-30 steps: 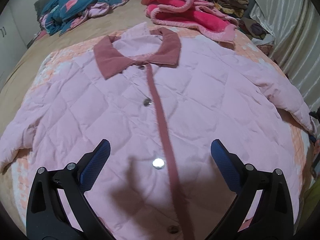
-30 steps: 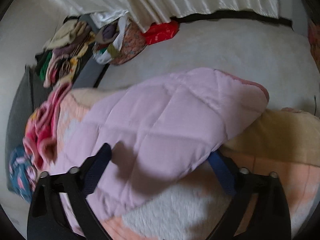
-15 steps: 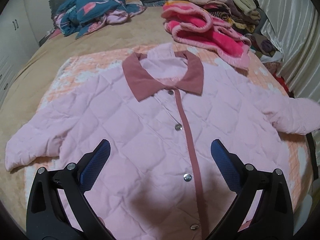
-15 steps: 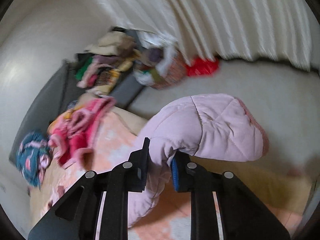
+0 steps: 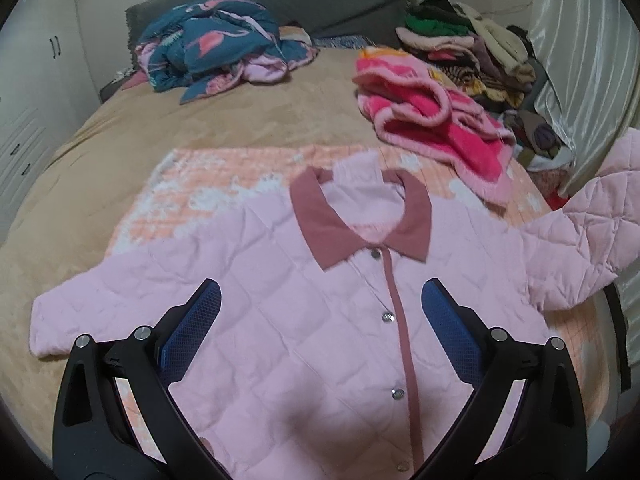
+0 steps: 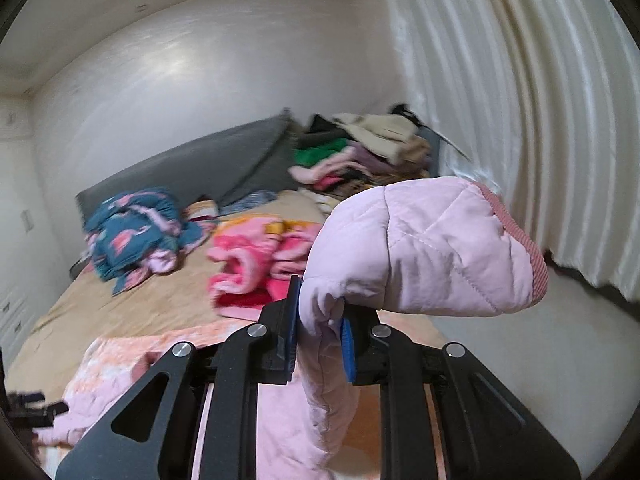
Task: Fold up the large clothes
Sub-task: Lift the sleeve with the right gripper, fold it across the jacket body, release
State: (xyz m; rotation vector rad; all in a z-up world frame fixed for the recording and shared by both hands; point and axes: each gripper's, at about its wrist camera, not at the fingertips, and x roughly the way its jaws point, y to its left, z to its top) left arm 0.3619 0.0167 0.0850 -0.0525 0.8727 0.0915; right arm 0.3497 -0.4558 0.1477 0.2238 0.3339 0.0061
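A pale pink quilted jacket [image 5: 280, 320] with a dusty-rose collar and button placket lies front up on the bed. My left gripper [image 5: 320, 320] hovers open above its chest, nothing between the blue pads. The jacket's right sleeve [image 5: 580, 232] is lifted off the bed at the right edge. In the right wrist view that sleeve [image 6: 424, 248] arches up over my right gripper [image 6: 320, 328], which is shut on the sleeve fabric below the cuff. The striped cuff edge points right.
An orange-and-white blanket [image 5: 224, 184] lies under the jacket on a tan bedspread [image 5: 240, 120]. A blue patterned heap [image 5: 216, 40], a pink fleece pile [image 5: 432, 120] and stacked clothes [image 5: 472, 48] sit near the headboard. Curtains [image 6: 540, 100] hang at the right.
My right gripper closed on the sleeve and raised it high off the bed, rolling as it rose. My left gripper rose and pulled back, so more of the jacket and bed shows.
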